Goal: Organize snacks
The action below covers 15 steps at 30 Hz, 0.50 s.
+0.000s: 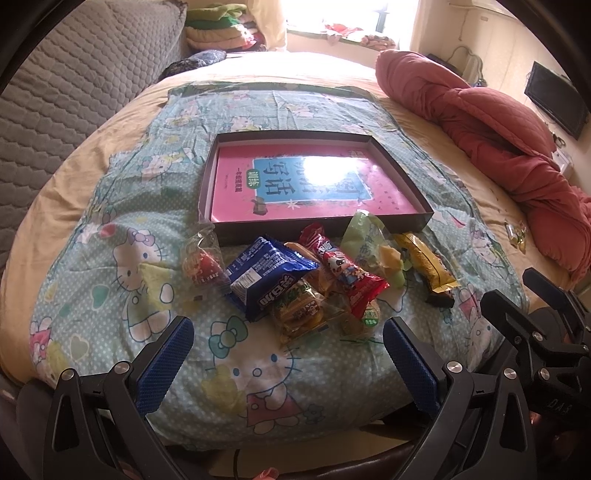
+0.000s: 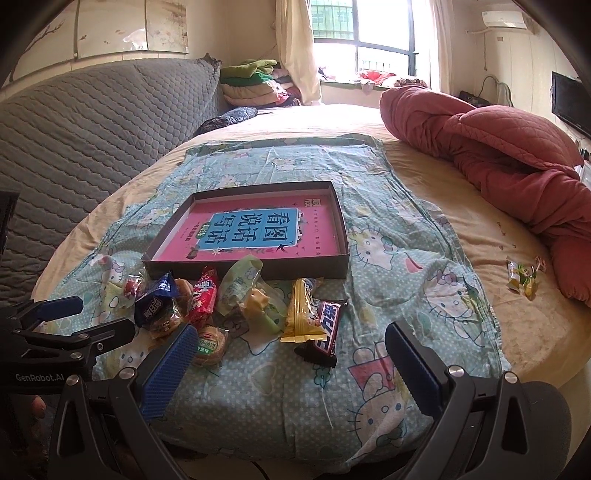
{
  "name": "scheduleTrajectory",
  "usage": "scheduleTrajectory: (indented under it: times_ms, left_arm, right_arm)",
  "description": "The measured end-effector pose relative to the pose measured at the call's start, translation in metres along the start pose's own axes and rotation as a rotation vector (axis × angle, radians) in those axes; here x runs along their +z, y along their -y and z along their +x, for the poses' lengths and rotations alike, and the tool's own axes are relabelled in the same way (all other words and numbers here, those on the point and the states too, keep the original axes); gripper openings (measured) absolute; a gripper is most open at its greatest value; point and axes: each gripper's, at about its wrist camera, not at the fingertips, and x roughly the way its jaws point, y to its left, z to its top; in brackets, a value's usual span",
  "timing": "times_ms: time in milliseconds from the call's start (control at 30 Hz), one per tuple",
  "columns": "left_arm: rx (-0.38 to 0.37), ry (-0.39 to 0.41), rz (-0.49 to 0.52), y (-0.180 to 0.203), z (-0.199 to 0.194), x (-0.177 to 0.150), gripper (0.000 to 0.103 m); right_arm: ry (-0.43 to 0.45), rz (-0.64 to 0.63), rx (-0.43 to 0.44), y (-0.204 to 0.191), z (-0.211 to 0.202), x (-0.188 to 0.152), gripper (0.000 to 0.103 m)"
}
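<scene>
A: Setting: bedroom, bed with tan sheet (image 2: pixel 461 236), a cat-print cloth (image 2: pixel 388 258) spread over it. Grey quilted headboard (image 2: pixel 92 140) on the left, rumpled red quilt (image 2: pixel 498 147) on the right, window (image 2: pixel 369 29) behind.

B: Container?

A: Shallow dark box (image 1: pixel 314 225) sits flat on the cloth; a pink book (image 1: pixel 306 184) with a blue title panel lies inside it. No snack in the box.

B: Snack positions?

A: All clustered on the cloth just in front of the box's near wall. Blue packet (image 1: pixel 269 280) centre-left, red packet (image 1: pixel 343 277) beside it, overlapping amber-wrapped pastries (image 1: pixel 299 314). A clear-wrapped red sweet (image 1: pixel 201 264) at the left end. Green pouch (image 1: pixel 369 240) leans against the box wall. Yellow bar (image 2: pixel 303 314) and dark chocolate bar (image 2: pixel 325 328) at the right end, touching each other.

B: Strays?

A: A few small sweets (image 2: pixel 522 277) well apart on the bare sheet, near the quilt.

B: Grippers?

A: Left gripper (image 1: pixel 288 369): jaws spread wide, nothing between the blue pads, held back from the pile. Right gripper (image 2: pixel 291 373): likewise spread, holding nothing; its left pad overlaps a round pastry (image 2: pixel 210 345) in view, contact cannot be told
</scene>
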Motion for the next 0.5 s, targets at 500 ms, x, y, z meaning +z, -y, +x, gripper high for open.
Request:
scheduleTrajectory:
  times_ms: [500]
  left_arm:
    - [-0.014, 0.016, -0.023, -0.0063, 0.0040, 0.0001, 0.102]
  right_arm:
    - [-0.026, 0.054, 0.054, 0.0100, 0.0062, -0.0008, 0.102]
